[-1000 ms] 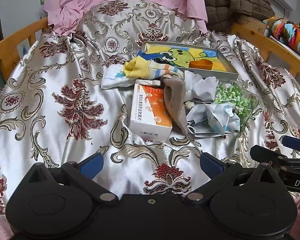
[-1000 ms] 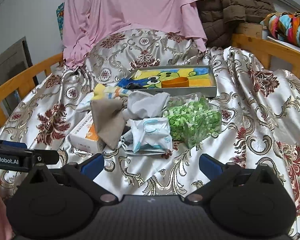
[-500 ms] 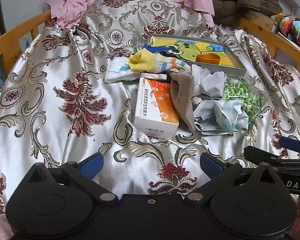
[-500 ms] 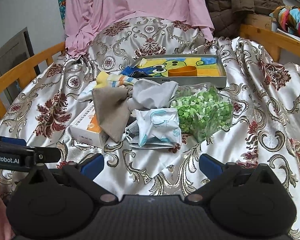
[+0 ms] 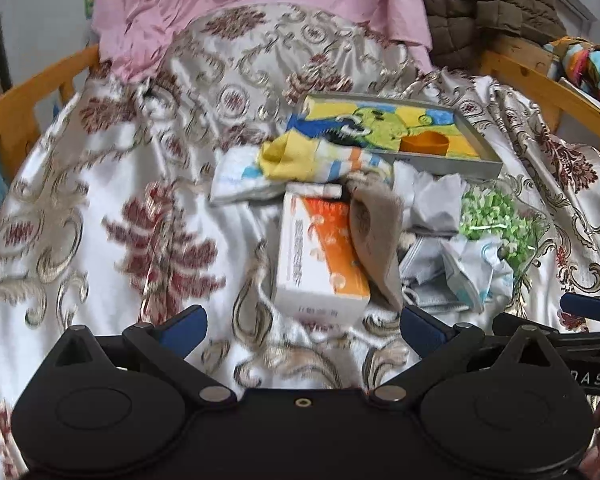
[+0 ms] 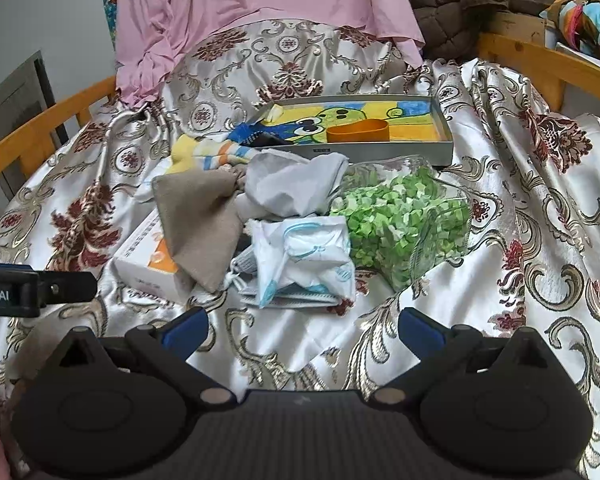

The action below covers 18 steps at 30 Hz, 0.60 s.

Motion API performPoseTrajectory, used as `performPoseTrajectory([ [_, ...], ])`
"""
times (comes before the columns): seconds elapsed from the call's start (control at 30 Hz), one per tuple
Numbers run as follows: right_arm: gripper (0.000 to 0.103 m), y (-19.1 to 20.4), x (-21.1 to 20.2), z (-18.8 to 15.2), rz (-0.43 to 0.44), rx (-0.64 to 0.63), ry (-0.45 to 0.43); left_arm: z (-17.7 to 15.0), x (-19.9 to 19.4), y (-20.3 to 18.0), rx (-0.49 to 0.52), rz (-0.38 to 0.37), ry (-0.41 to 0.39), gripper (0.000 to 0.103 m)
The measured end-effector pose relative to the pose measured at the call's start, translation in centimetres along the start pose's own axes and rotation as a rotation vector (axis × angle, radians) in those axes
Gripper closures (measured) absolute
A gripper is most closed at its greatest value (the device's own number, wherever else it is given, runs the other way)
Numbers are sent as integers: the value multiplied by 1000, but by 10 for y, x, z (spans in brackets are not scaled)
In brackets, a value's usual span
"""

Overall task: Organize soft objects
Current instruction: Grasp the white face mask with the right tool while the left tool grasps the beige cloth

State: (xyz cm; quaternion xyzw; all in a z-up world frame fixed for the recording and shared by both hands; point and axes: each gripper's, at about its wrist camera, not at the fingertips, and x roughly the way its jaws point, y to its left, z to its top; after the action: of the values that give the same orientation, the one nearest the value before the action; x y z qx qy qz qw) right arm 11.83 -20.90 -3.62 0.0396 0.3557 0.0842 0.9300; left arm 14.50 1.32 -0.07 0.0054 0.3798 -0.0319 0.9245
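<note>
Bed with a satin floral cover between wooden rails, pink cloth draped behind; soft things heaped mid-cover, probably dumped for sorting. Left gripper and right gripper: jaws spread wide, holding nothing. Tan cloth just ahead of the left jaws, long axis running away, draped over a box. Face masks straight ahead of the right jaws; tray beyond.

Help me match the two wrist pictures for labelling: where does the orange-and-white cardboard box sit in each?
Left wrist: the orange-and-white cardboard box lies just right of centre, long side up.
Right wrist: the same box lies left of centre, half under a tan cloth.
Shared landmark: the grey cartoon-lined tray behind the pile.
</note>
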Motion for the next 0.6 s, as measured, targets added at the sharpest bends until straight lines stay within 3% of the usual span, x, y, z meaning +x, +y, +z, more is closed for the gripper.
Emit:
performPoseTrajectory([
  [0.3,0,-10,12,7,-47,8,-64,19,10,-18,105,-53,-92,1],
  [0.6,0,-1,33,14,-32,-119,-104,33,46,-23,123,-142,-82,1],
])
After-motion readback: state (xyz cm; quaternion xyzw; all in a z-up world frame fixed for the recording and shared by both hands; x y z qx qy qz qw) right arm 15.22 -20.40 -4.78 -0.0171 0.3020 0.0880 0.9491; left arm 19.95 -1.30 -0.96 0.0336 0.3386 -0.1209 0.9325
